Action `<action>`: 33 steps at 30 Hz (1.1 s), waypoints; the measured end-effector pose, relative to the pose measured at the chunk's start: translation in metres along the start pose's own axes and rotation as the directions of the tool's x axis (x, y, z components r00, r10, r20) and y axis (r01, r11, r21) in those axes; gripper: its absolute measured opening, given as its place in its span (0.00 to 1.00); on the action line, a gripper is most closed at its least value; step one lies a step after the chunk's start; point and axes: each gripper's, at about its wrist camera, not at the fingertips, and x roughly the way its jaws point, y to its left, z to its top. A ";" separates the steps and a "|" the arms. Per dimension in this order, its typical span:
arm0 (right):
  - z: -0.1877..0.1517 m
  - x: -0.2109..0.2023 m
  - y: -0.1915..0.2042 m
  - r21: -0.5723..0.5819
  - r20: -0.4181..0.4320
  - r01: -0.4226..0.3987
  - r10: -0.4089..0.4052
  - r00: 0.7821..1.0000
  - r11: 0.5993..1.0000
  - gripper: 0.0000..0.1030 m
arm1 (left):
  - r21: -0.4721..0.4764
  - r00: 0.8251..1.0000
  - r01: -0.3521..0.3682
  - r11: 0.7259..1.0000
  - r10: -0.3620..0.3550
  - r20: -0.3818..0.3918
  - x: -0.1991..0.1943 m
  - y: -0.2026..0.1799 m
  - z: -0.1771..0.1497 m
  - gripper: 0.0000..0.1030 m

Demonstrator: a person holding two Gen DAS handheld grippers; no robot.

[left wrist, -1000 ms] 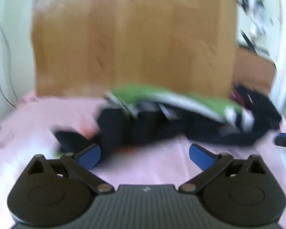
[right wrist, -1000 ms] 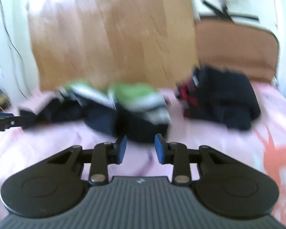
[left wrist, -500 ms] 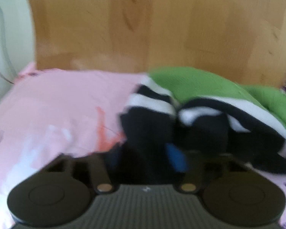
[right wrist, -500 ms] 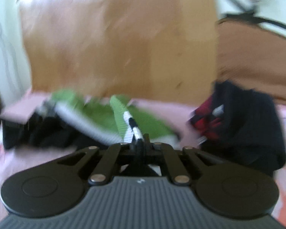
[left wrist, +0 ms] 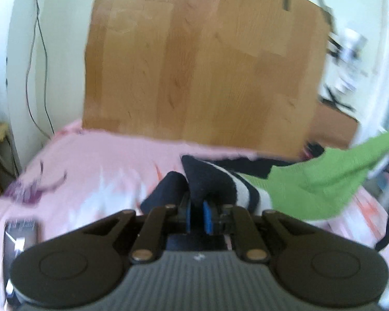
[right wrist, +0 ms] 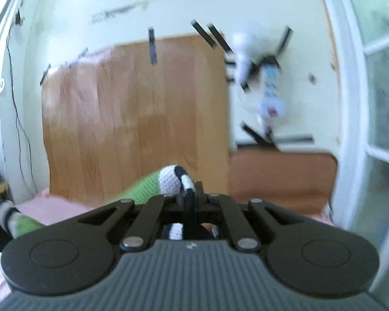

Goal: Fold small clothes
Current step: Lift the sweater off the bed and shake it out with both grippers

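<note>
A green knit garment (left wrist: 311,189) with navy and white stripes hangs above the pink bed, stretched between both grippers. In the left wrist view its navy end sits between the blue pads (left wrist: 207,216) of my left gripper (left wrist: 197,215), whose jaws are closing on the fabric. The green body runs off to the right edge. In the right wrist view my right gripper (right wrist: 193,199) is shut on the striped white and navy edge of the garment (right wrist: 168,180), held high in front of the wall. The green part trails down to the left.
A pink bedsheet (left wrist: 103,168) covers the bed below. A tall wooden board (left wrist: 194,64) stands behind it. Dark clothes (left wrist: 251,165) lie at the back of the bed. A black object (left wrist: 20,235) is at the lower left. A white door frame (right wrist: 350,103) stands on the right.
Both grippers went from open above the clothes pile to shut on the green striped garment. They have risen with it, and it now spans between them off the bed.
</note>
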 end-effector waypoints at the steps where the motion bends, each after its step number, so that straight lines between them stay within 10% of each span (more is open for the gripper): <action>1: -0.014 -0.006 -0.008 0.021 -0.048 -0.002 0.003 0.999 1.000 0.07 | 0.017 1.000 0.007 1.000 -0.007 -0.030 -0.009 0.000 -0.012 0.19; 5: -0.082 0.004 -0.036 0.092 -0.345 0.072 -0.036 0.938 0.993 0.46 | 0.011 0.996 -0.082 0.997 0.082 -0.045 -0.013 0.005 -0.034 0.75; 8: -0.113 0.012 -0.043 0.062 -0.418 0.154 -0.115 0.901 0.986 0.50 | -0.057 0.998 -0.066 0.996 0.065 -0.023 -0.005 0.012 -0.024 0.75; 15: -0.108 0.029 -0.023 0.153 -0.305 -0.009 0.056 0.951 0.988 0.72 | 0.203 0.997 0.040 0.978 -0.026 -0.072 0.076 -0.061 -0.009 0.83; 21: -0.135 0.056 0.028 0.076 -0.393 -0.240 0.250 0.885 0.968 0.76 | 0.372 0.967 0.146 0.917 -0.052 -0.251 0.178 -0.100 -0.022 0.85; 24: -0.150 0.061 0.040 0.011 -0.446 -0.281 0.256 0.858 0.960 0.78 | 0.389 0.930 0.204 0.898 -0.054 -0.363 0.204 -0.099 -0.039 0.62; 26: -0.156 0.063 0.047 -0.028 -0.464 -0.280 0.236 0.854 0.960 0.75 | 0.384 0.923 0.246 0.890 -0.095 -0.372 0.194 -0.099 -0.043 0.29; 27: -0.159 0.064 0.048 -0.037 -0.472 -0.286 0.236 0.849 0.957 0.60 | 0.394 0.923 0.249 0.885 -0.094 -0.373 0.188 -0.099 -0.046 0.18; 30: -0.159 0.055 0.040 -0.077 -0.455 -0.329 0.261 0.852 0.941 0.27 | 0.383 0.934 0.226 0.895 -0.088 -0.345 0.163 -0.104 -0.053 0.14; 33: -0.154 0.048 0.038 -0.122 -0.404 -0.316 0.244 0.881 0.941 0.21 | 0.346 0.958 0.211 0.914 -0.122 -0.260 0.127 -0.104 -0.051 0.14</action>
